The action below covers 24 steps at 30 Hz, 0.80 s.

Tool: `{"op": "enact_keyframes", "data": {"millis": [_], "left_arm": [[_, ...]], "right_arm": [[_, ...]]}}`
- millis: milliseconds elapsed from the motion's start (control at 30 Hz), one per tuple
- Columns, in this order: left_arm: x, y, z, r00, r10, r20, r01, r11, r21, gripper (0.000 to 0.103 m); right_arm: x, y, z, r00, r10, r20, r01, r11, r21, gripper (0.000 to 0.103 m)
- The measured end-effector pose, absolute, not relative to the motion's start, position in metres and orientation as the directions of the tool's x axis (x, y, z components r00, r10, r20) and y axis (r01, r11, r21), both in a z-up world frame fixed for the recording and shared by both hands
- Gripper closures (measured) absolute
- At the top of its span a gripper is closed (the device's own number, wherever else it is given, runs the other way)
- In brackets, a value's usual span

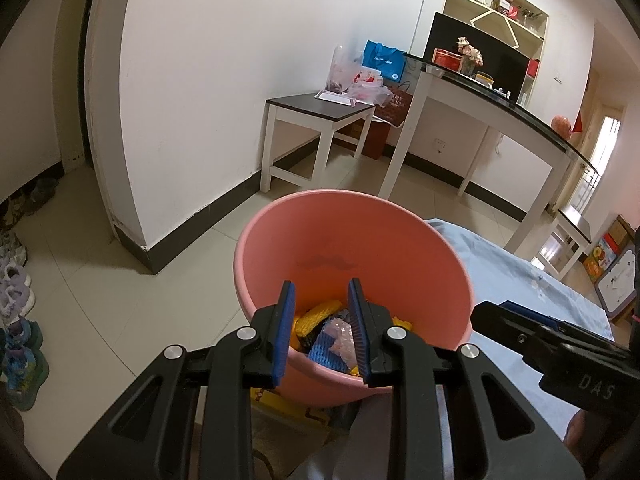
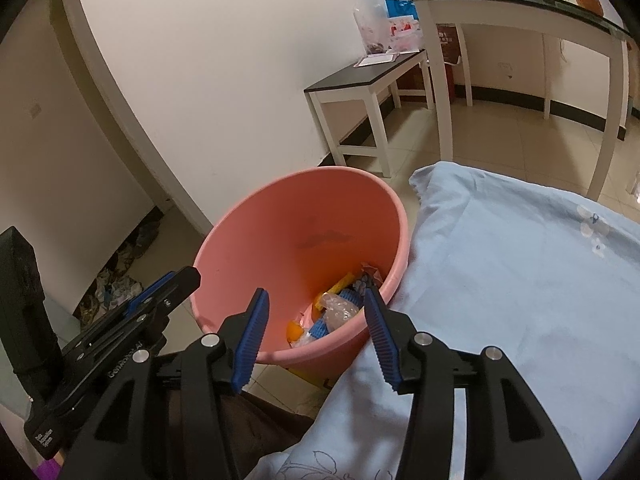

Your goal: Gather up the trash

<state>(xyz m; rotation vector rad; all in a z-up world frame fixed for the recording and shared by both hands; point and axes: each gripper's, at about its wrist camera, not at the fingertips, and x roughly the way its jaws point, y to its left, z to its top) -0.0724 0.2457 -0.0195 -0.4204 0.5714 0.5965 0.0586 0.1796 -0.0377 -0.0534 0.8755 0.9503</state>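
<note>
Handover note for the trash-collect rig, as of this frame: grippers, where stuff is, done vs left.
Left gripper: open, empty, over the near rim of the pink bucket.
Right gripper: open, empty, between the bucket and the light blue cloth.
Trash: yellow, blue and clear plastic scraps lie in the bucket bottom.
Done: those pieces are in.
Left: no loose trash shows on the cloth in view; check the parts out of frame.

Both the left gripper [image 1: 321, 330] and the right gripper [image 2: 316, 336] are showing black frames, silver screws behind the fingers, and ribbed blue pads [image 1: 285, 334] lining them.
</note>
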Motion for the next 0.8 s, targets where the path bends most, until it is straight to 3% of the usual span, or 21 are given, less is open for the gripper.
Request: {"op": "enact_keyframes", "data": {"millis": [800], "left_arm": [[-0.0707, 0.2438, -0.0174, 0.681, 0.404, -0.611, -0.627, 0.752, -0.202, 0.076]], "right_arm": [[0.0574, 0.1794, -0.0373, 0.275, 0.688, -0.671, -0.728, 0.605, 0.322, 0.053]]}}
